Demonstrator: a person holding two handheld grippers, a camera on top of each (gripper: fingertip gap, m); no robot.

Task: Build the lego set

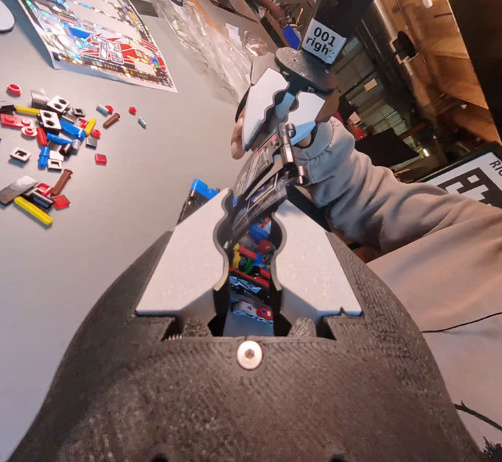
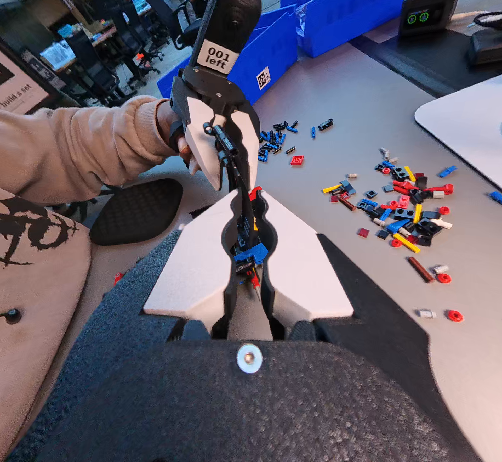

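Both claws are up off the tabletop (image 2: pixel 353 90), facing each other with the model (image 1: pixel 260 193) between them. My left claw (image 1: pixel 251 204) is closed on the model: the two grey fingers (image 1: pixel 195 253) pinch its dark curved panel near the tips, and coloured bricks of the same build show in the gap behind. My right claw (image 2: pixel 248 196) is likewise clamped on the model (image 2: pixel 245 231); a blue brick and red bits sit between its fingers (image 2: pixel 190 264). In the left wrist view the right claw (image 1: pixel 288 122) meets the far end of the panel, where a thin black hinged bar sticks out. In the right wrist view the left claw (image 2: pixel 236 166) holds the other end, with that black bar rising between its fingers.

A sleeve (image 1: pixel 366 199) in grey-beige runs from the right claw's handle toward the frame edge.

On the tabletop:
- Loose parts (image 1: pixel 46 144), red, blue, yellow, black and brown, scattered in a heap; the same heap (image 2: pixel 407 209) lies to the right in the other view.
- A cluster of small black and blue pins (image 2: pixel 274 139) nearer the left claw, with one red tile beside it.
- Sticker sheet (image 1: pixel 89 22), glossy, lying flat beyond the parts.
- Clear bags (image 1: pixel 214 41) beyond the sheet.
- Blue bins (image 2: pixel 353 8) along the far edge.
- A small black device (image 2: pixel 429 6) with a lit screen beside the bins.
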